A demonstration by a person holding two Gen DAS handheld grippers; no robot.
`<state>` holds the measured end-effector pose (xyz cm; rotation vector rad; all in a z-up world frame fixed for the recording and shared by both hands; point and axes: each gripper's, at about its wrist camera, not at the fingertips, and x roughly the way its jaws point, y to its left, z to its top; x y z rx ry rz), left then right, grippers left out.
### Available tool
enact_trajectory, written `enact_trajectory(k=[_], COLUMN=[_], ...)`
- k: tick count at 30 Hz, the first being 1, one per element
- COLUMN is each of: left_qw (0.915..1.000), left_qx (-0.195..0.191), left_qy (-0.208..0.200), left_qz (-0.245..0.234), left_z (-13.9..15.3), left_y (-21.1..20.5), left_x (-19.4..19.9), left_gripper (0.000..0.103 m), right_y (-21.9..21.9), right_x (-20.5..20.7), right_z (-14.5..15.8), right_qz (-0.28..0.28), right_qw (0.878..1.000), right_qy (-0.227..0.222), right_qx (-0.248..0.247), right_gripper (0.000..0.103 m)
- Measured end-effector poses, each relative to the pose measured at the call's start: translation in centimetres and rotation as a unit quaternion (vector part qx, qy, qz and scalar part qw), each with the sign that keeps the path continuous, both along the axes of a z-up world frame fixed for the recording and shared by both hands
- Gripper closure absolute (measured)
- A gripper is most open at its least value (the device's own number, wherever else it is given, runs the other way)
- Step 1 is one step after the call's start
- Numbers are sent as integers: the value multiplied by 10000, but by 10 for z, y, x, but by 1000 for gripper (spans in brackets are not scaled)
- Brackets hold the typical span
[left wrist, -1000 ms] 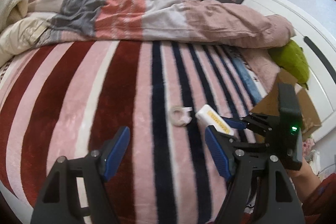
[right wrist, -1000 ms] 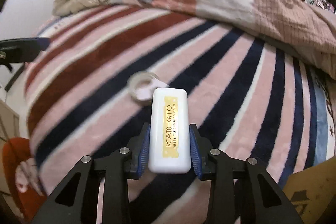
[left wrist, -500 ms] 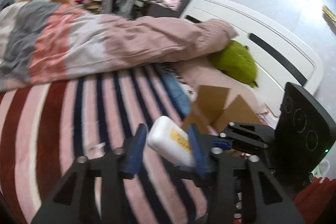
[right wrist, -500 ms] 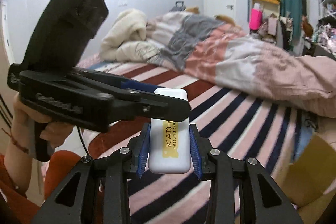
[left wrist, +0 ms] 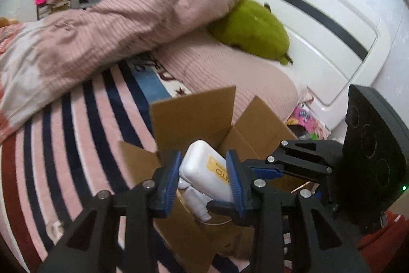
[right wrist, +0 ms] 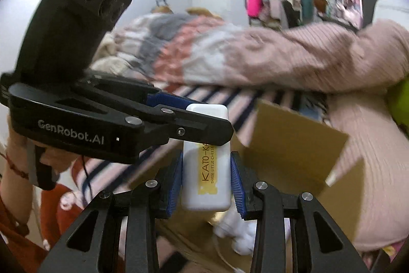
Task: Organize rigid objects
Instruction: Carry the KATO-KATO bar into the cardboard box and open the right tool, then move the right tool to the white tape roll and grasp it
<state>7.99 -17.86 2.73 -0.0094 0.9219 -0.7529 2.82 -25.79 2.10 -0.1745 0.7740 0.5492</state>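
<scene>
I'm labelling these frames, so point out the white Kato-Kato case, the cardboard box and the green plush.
white Kato-Kato case (right wrist: 207, 168): right wrist view, yellow label.
cardboard box (left wrist: 194, 117): left wrist view, upright back flap.
green plush (left wrist: 250, 30): left wrist view, middle of body.

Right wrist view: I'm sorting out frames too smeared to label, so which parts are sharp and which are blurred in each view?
Right wrist view: the white rectangular case with yellow label reads crisply; the bedding and brown cardboard box behind are motion-smeared. Left wrist view: the same case is fairly sharp, the green plush cushion soft; strong fisheye bending in both.
</scene>
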Motion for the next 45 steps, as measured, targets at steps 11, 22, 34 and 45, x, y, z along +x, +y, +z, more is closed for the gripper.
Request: enact_trajectory(k=[11, 22, 34, 45], left_qw=[9998, 9781, 9491, 9429], left_qx=[157, 114, 334, 293], left_qy=[-24, -596, -77, 426], left_qz=[124, 1990, 3131, 3290], left_z=[-4, 21, -53, -104], left_y=[6, 178, 298, 318], left_x=[-2, -49, -68, -56], left_gripper=[46, 34, 33, 33], right_y=[-19, 74, 216, 241], right_x=[7, -3, 18, 71], right_z=[-10, 12, -77, -162], right_qz=[-315, 651, 1553, 1389], right_qw=[9983, 9977, 9855, 9852], right_qy=[472, 58, 625, 436], right_qx=[-104, 155, -291, -905], right_gripper=[72, 54, 33, 33])
